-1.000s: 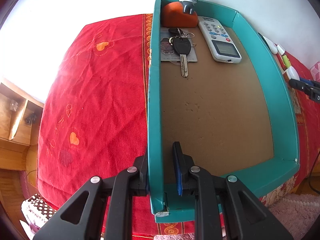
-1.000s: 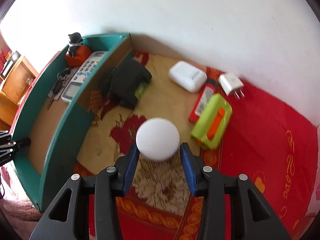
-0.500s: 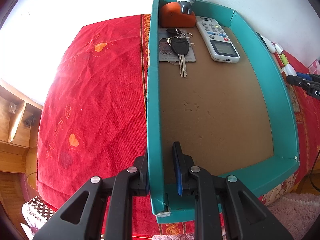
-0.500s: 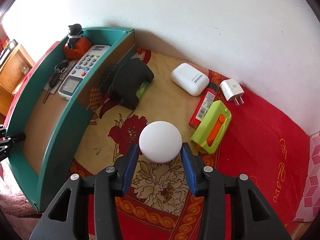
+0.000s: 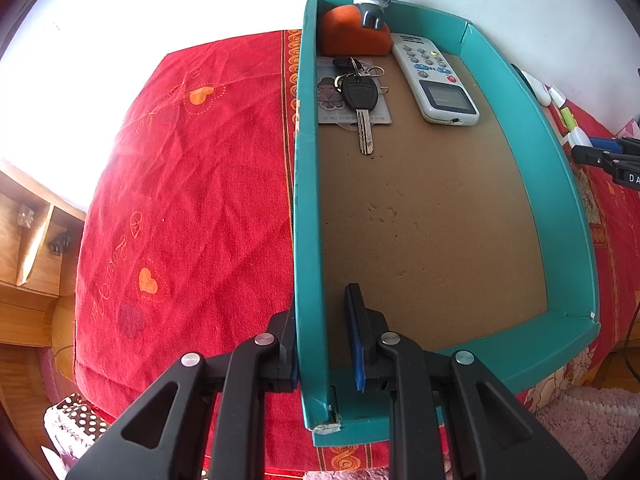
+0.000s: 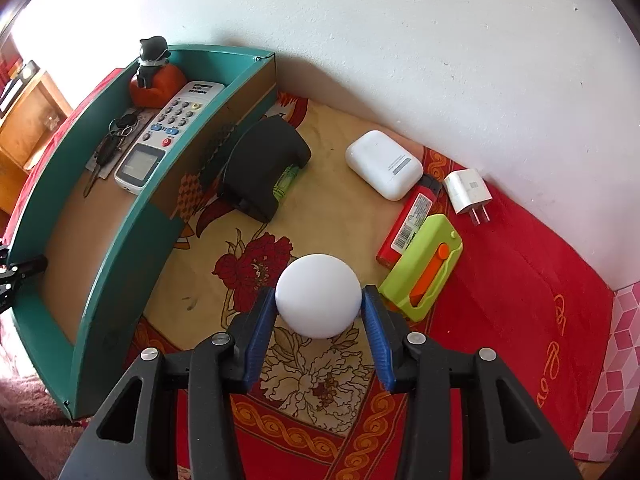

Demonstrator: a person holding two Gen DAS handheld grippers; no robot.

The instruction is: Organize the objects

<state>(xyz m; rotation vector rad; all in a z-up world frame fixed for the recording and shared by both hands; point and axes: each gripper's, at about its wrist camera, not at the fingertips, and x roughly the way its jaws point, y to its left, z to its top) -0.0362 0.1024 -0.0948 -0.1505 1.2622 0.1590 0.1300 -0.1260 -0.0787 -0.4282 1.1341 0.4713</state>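
The left gripper (image 5: 322, 336) is clamped on the near side wall of the teal box (image 5: 560, 216), one finger inside and one outside. Inside the box, at its far end, lie a white remote (image 5: 436, 80), a car key (image 5: 359, 100) on a card, and an orange holder with a grey figurine (image 5: 370, 4). The right gripper (image 6: 318, 336) grasps a white ball (image 6: 318, 296) between its blue fingers (image 6: 256, 340), held above the flowered cloth just right of the box. Beyond it rest a black case (image 6: 264, 164), a white case (image 6: 384, 164), a red lighter (image 6: 410, 220), a green cutter (image 6: 424, 264) and a white charger (image 6: 468, 192)
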